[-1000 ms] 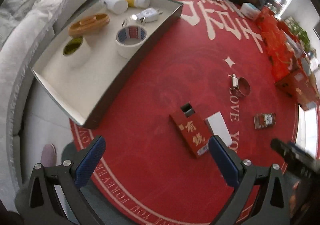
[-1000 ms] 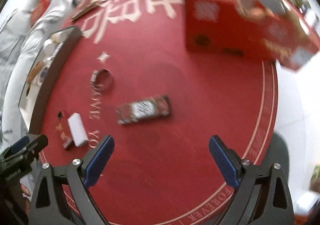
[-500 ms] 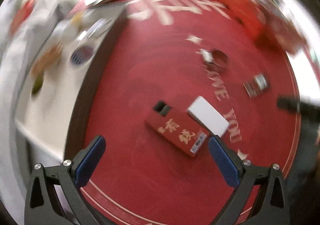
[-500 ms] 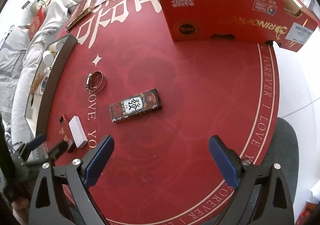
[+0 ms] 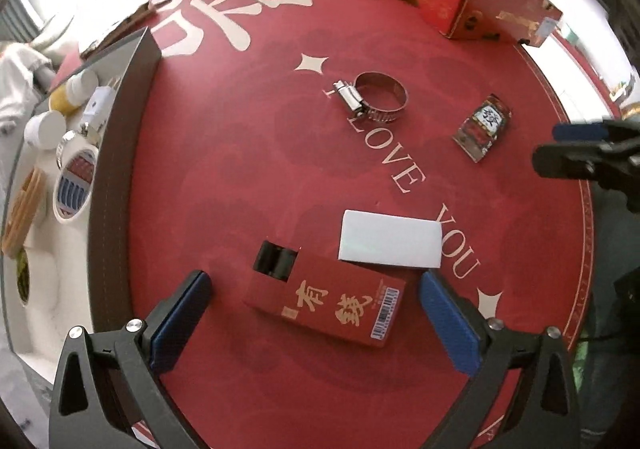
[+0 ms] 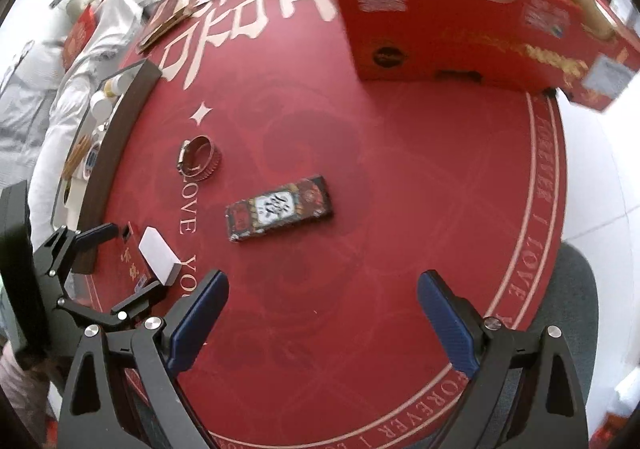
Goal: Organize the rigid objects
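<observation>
Red box between left tool tips

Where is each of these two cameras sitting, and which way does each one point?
Left wrist: rides on the left gripper, looking down along its two open blue fingers at the red box and white block; the tray is at left, and the right gripper pokes in at right.
Right wrist: rides on the right gripper, looking down at the patterned pack ahead of its open fingers; the left gripper shows at lower left.
Shared: red mat, hose clamp, pack, box, block, tray.
</observation>
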